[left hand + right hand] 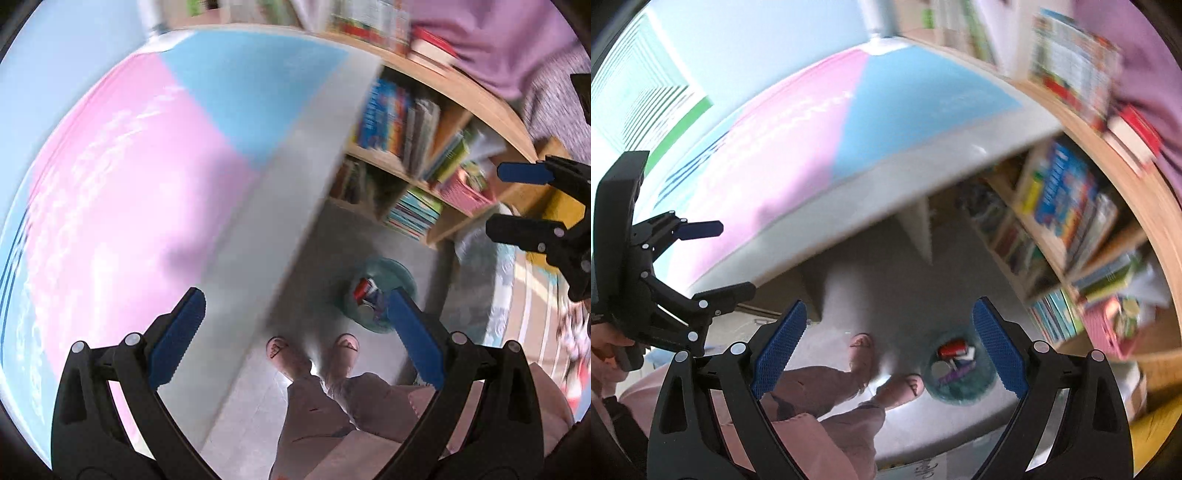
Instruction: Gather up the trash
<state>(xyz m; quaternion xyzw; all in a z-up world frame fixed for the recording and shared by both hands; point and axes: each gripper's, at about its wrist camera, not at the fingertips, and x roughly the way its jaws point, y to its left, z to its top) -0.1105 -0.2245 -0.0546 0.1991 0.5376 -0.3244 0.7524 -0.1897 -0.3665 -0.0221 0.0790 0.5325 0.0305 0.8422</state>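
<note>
1. Trash [955,356]: several pieces, among them a red wrapper or can, a round grey lid and purple scraps, lying inside a teal bin [979,387] on the grey floor [905,295], just right of a person's feet [862,345].
2. Same bin [402,275] seen from the left wrist camera, near the bookshelf [424,129], with red and white pieces inside; exact items too blurred to name.
3. Left gripper [295,332]: jaws spread wide, nothing between the blue pads. Also visible at the left edge of the right wrist view [720,258], likewise gaping and empty.
4. Right gripper [890,347]: jaws wide apart, nothing held. Confirmed from the left wrist view at the right edge [513,195].
5. Table [258,229] with pink and blue mat [147,166]: no trash visible on the part shown; far left portion blurred.
6. Judgement: collection appears well advanced or complete, with trash binned and both grippers empty. Remaining pieces elsewhere cannot be ruled out; heavy motion blur limits inspection.
</note>
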